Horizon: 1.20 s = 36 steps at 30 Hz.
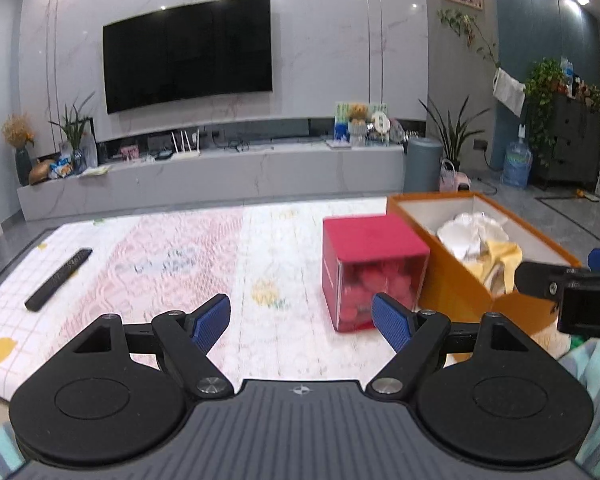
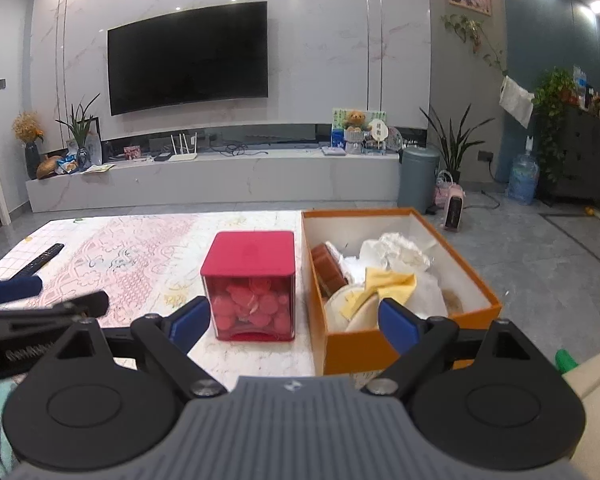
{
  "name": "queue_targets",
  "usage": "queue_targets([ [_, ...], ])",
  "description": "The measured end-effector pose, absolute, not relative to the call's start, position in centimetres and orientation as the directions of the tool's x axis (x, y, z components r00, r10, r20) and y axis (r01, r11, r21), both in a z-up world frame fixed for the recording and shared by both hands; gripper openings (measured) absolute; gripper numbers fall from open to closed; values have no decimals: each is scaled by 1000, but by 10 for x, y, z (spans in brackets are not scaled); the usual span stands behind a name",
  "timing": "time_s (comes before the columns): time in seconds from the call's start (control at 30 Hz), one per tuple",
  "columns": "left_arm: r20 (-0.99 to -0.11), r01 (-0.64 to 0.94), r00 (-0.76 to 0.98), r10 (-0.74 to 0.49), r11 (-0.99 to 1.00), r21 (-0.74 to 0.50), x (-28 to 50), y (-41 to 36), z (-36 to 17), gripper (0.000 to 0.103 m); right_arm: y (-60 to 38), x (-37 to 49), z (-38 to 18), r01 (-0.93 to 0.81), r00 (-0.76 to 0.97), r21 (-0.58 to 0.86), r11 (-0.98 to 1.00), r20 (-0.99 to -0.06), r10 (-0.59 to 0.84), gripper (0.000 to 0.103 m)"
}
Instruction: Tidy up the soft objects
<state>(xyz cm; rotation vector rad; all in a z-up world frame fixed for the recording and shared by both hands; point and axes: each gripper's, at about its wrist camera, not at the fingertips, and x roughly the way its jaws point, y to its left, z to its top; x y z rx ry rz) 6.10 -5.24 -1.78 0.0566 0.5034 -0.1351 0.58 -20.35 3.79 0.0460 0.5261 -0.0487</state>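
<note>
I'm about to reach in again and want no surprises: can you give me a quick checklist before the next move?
1. Left gripper open and empty: ok.
2. Right gripper open and empty: ok.
3. Orange box open on top, soft items inside: ok.
4. Red cube box upright beside the orange box, lid on: ok.
5. Whether the two boxes touch: cannot tell.
6. Remote lies well apart from the boxes: ok.

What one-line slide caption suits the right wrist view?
Open right gripper faces a red box beside an orange box of soft items.
</note>
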Motion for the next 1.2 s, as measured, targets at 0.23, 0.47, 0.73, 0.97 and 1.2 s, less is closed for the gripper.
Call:
queue_targets([
  [0.23,-494,151,862,-116,988,30,52,-52,-30,94,-200,4,29,57,854,33,998,-519,-32,90],
  [0.47,-496,158,860,-121,987,32,50,-56,-30,94,-200,5,27,57,855,29,998,-518,-34,91],
  [0.73,-496,164,859,-126,986,33,49,-59,-29,94,-202,3,25,66,857,31,997,-514,-40,91],
  [0.97,-495,164,860,-125,986,35,50,-59,-28,94,-202,2,25,67,859,32,997,-511,-41,91],
  [1.2,-495,165,860,-125,986,38,49,-59,-27,94,-203,1,25,67,859,33,997,-510,-41,91],
])
